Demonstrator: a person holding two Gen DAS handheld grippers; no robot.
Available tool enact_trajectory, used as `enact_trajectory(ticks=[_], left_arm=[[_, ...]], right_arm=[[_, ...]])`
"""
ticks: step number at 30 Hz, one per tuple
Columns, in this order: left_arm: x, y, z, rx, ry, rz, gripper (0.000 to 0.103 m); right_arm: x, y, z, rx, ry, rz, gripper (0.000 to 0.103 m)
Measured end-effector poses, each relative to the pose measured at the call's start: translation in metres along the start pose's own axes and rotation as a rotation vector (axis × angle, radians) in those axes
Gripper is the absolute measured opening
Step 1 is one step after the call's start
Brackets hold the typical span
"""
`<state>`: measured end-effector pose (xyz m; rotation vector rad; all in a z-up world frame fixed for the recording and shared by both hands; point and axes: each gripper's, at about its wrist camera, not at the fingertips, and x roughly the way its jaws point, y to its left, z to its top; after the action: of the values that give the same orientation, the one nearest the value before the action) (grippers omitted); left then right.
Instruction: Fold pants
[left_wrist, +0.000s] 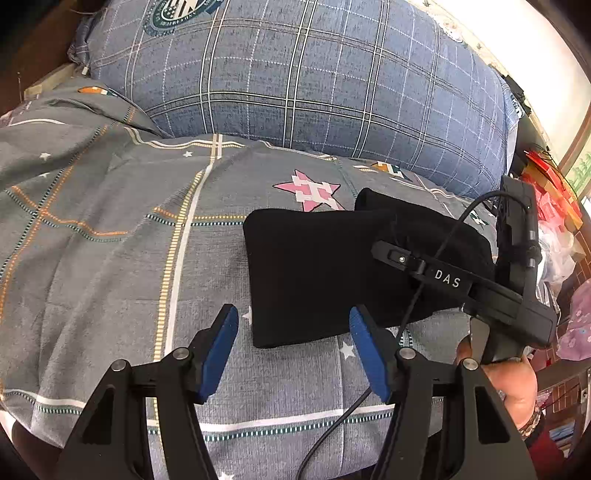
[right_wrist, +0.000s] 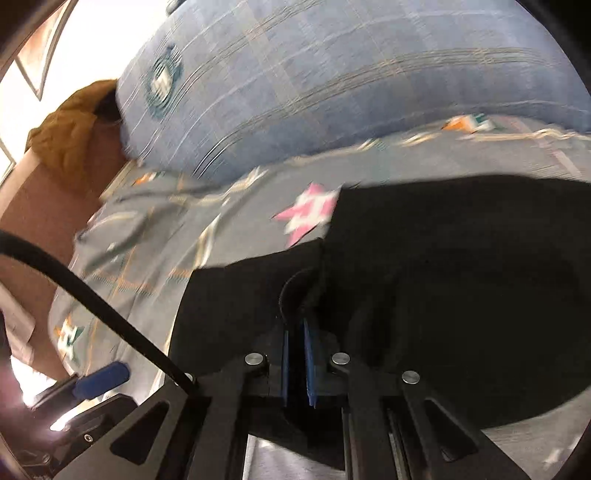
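Pants (left_wrist: 314, 273): soft black rectangle on patterned bedspread (left_wrist: 110, 229).

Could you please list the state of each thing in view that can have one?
Black pants: folded into a compact stack, lying on the bedspread.
Left gripper: open, empty, at the pants' near edge.
Right gripper: shut, over the pants.
Blue plaid pillow: resting at the bed's head.

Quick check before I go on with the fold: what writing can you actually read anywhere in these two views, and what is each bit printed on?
"DAS": white letters on the black body of the right gripper, seen from the left wrist view.
Round badge print on the blue plaid pillow: lettering too small and cut off to read.
Same badge in the right wrist view: blurred, unreadable.
Black pants: no label visible.
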<state>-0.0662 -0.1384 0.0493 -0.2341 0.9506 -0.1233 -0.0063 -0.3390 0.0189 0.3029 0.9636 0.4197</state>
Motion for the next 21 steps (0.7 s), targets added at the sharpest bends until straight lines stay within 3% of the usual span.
enact_trajectory(ticks=[3, 8, 12, 16, 18, 20, 21], left_arm=[[0.009, -0.005, 0.007, 0.012, -0.006, -0.016, 0.062], [0.038, -0.004, 0.037, 0.006, -0.011, -0.033, 0.062], [0.079, 0.012, 0.056, -0.057, 0.037, 0.014, 0.062], [0.101, 0.019, 0.054, -0.075, 0.084, 0.032, 0.063], [0.093, 0.013, 0.057, -0.045, 0.084, 0.045, 0.063], [0.07, 0.001, 0.064, -0.014, 0.035, 0.039, 0.063], [0.062, -0.005, 0.069, 0.006, 0.015, 0.02, 0.063]], right_arm=[[0.008, -0.011, 0.0, 0.016, 0.03, -0.006, 0.009], [0.003, -0.015, -0.002, 0.01, 0.008, 0.009, 0.009], [0.0, -0.021, -0.004, 0.018, -0.012, 0.035, 0.009], [-0.022, -0.031, -0.01, 0.039, -0.046, 0.017, 0.016], [-0.043, -0.043, -0.015, 0.067, -0.088, -0.004, 0.028], [-0.068, -0.063, -0.021, 0.125, -0.147, -0.02, 0.053], [-0.082, -0.076, -0.025, 0.165, -0.18, -0.026, 0.054]])
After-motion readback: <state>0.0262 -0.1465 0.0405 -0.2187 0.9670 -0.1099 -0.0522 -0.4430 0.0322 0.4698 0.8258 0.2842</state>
